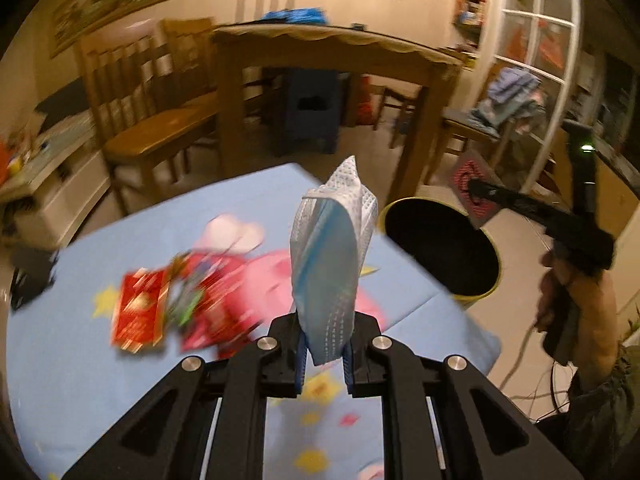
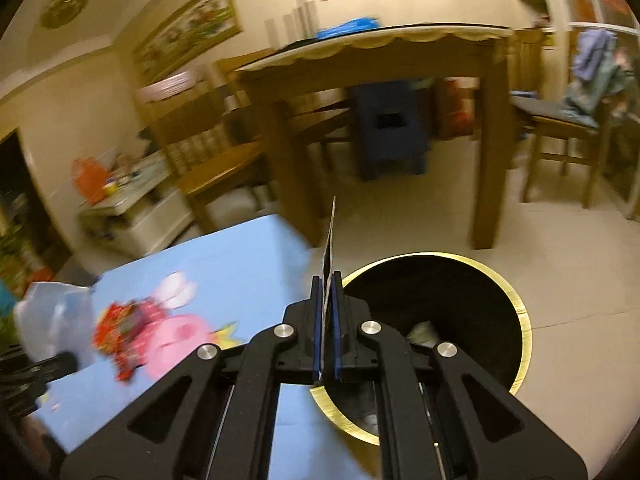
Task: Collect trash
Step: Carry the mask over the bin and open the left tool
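My left gripper (image 1: 325, 344) is shut on a folded white and blue face mask (image 1: 330, 256), held upright above the blue cartoon tablecloth (image 1: 120, 380). Red snack wrappers (image 1: 160, 304) lie in a blurred pile on the cloth to its left. My right gripper (image 2: 328, 308) is shut on a thin flat card or wrapper (image 2: 330, 240) seen edge-on, held over the rim of the black bin with a yellow rim (image 2: 516, 304). The bin also shows in the left wrist view (image 1: 440, 252), with the right gripper (image 1: 500, 196) above it. The mask shows at the left of the right wrist view (image 2: 56, 320).
A wooden dining table (image 2: 380, 52) with chairs (image 1: 160, 120) stands behind, a blue stool (image 2: 392, 132) under it. A low white cabinet (image 2: 132, 208) with clutter is at the left. A chair with clothes (image 2: 580, 112) is at the right. Some trash lies inside the bin (image 2: 424, 332).
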A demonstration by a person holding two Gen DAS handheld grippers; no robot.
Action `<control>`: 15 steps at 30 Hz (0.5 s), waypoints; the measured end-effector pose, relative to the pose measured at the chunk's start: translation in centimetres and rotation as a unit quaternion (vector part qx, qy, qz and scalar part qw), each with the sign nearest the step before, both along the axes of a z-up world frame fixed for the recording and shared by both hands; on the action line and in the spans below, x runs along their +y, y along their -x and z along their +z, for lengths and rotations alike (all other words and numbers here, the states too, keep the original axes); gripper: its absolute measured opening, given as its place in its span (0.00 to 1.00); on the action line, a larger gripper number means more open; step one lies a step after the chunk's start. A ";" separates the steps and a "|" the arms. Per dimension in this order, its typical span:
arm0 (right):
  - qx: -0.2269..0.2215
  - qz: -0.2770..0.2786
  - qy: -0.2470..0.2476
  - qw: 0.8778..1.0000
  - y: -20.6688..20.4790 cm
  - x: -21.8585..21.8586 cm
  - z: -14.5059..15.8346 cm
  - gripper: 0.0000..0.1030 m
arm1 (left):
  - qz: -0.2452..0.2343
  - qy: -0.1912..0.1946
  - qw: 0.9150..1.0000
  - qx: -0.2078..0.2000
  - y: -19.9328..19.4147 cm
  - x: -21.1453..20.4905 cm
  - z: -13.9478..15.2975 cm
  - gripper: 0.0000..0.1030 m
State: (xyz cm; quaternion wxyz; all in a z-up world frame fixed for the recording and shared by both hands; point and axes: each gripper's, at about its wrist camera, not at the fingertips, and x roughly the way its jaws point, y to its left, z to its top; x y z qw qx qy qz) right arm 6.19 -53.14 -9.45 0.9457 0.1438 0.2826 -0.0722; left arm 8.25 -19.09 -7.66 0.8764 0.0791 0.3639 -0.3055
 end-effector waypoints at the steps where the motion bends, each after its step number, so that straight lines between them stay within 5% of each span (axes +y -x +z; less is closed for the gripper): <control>1: 0.009 -0.013 -0.009 1.000 -0.1 -1.2 -0.9 0.04 | -0.012 0.001 1.000 -0.002 0.0 -1.5 0.2 0.13; 5: 0.065 -0.038 -0.038 0.996 -1.3 -4.4 -4.4 0.17 | -0.040 0.002 0.999 -0.001 -0.1 -5.3 -0.1 0.13; 7: 0.088 -0.056 -0.052 0.993 -1.6 -5.7 -5.7 0.47 | -0.050 -0.003 0.999 -0.001 -0.2 -7.1 -0.4 0.13; 8: 0.088 -0.062 -0.054 0.993 -1.5 -6.1 -5.9 0.53 | -0.055 -0.003 0.998 0.001 -0.4 -8.1 -0.6 0.13; 15: 0.007 -0.122 -0.097 0.988 2.3 -9.6 -3.8 0.75 | -0.080 -0.014 0.997 0.009 -1.1 -13.4 -2.0 0.13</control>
